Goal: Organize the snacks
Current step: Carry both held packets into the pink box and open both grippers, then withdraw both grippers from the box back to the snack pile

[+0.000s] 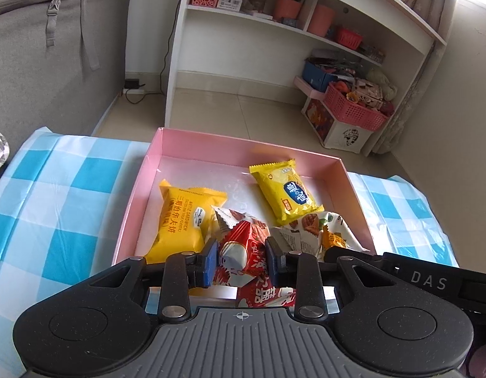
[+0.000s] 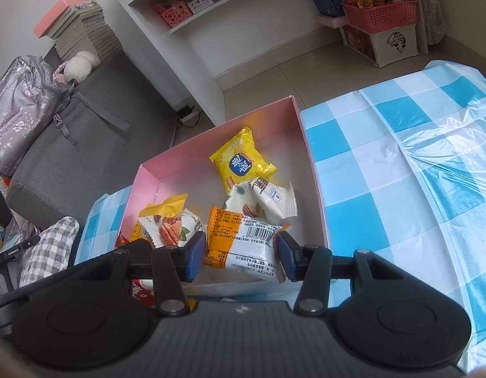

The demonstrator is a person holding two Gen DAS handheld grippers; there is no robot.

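Observation:
A pink box (image 1: pixel 139 195) on the checked cloth holds several snack packets. In the left wrist view my left gripper (image 1: pixel 241 260) has its jaws on either side of a red and white packet (image 1: pixel 243 249) at the box's near edge. An orange waffle packet (image 1: pixel 183 220) lies left of it, a yellow packet (image 1: pixel 285 190) behind. In the right wrist view the pink box (image 2: pixel 148 182) shows again. My right gripper (image 2: pixel 240 256) has its jaws on either side of a white and orange packet (image 2: pixel 243 242), barcode up. Nut packets (image 2: pixel 170 230) and a yellow packet (image 2: pixel 240 165) lie around it.
A blue and white checked cloth (image 2: pixel 400 163) covers the table. A white shelf unit (image 1: pixel 274 47) with baskets stands behind. A grey sofa (image 2: pixel 70 145) with a backpack (image 2: pixel 19 104) is at the left. The other gripper's black body (image 1: pixel 416 274) lies at the box's right.

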